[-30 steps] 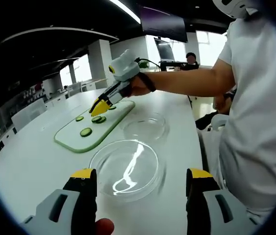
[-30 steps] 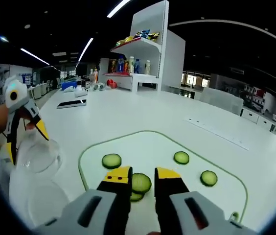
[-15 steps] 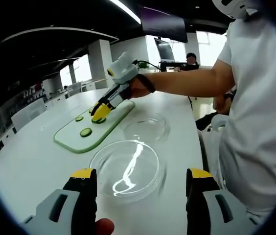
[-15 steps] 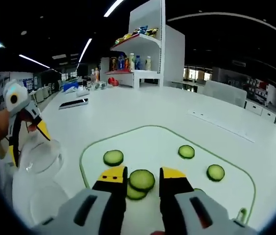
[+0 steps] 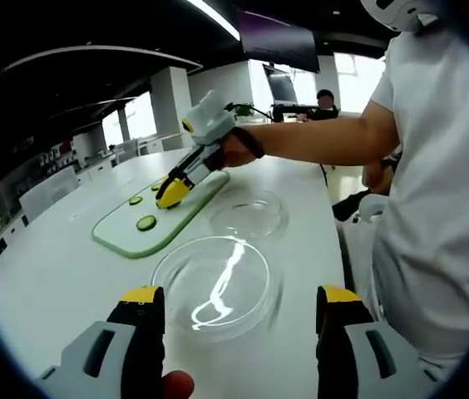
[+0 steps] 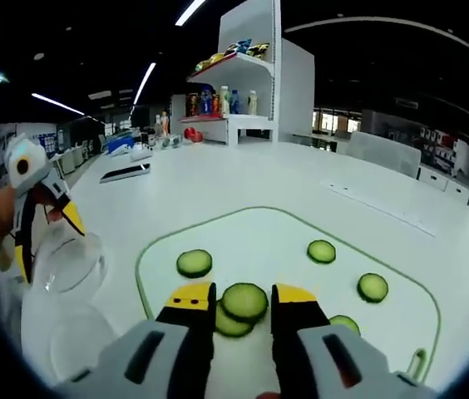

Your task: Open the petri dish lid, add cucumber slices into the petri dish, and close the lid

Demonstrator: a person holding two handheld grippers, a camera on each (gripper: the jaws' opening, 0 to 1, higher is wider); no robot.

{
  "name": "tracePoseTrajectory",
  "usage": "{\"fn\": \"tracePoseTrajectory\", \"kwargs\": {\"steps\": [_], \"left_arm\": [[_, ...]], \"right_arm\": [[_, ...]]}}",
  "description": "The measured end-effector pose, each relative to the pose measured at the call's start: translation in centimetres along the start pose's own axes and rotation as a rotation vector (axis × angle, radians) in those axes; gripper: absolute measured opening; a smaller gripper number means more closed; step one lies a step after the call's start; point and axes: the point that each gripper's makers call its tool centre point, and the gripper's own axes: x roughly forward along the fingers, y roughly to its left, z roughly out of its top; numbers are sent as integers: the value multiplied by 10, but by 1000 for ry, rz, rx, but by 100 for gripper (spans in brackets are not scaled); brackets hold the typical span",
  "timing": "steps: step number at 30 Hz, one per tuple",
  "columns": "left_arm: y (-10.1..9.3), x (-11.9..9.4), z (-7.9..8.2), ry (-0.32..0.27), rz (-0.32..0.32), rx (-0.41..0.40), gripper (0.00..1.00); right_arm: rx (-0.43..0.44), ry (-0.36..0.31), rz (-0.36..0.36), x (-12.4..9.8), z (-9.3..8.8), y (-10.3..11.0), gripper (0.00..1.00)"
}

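While the left gripper (image 5: 233, 332) hangs low over the white worktop (image 5: 60, 274) with its fingers spread wide and holding nothing, a clear petri dish (image 5: 215, 285) lies just ahead of them. A second clear round piece, the lid (image 5: 247, 214), lies a little farther on, near the green-edged cutting board (image 5: 126, 237). In the right gripper view, the right gripper (image 6: 233, 306) reaches down onto that board, its yellow-tipped fingers set narrowly on either side of a cucumber slice (image 6: 244, 301) resting on another slice (image 6: 230, 326); whether they press it I cannot tell. Four more slices (image 6: 194, 263) lie apart on the board.
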Motion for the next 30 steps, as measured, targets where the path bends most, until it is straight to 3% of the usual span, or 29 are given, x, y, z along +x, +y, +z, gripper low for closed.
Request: {"fn": "tracePoseTrajectory", "kwargs": {"steps": [30], "left_arm": [[-1,-1,-2,10,6,6,73]], "right_arm": [[-19,8,3,1,-2,3,22]]}}
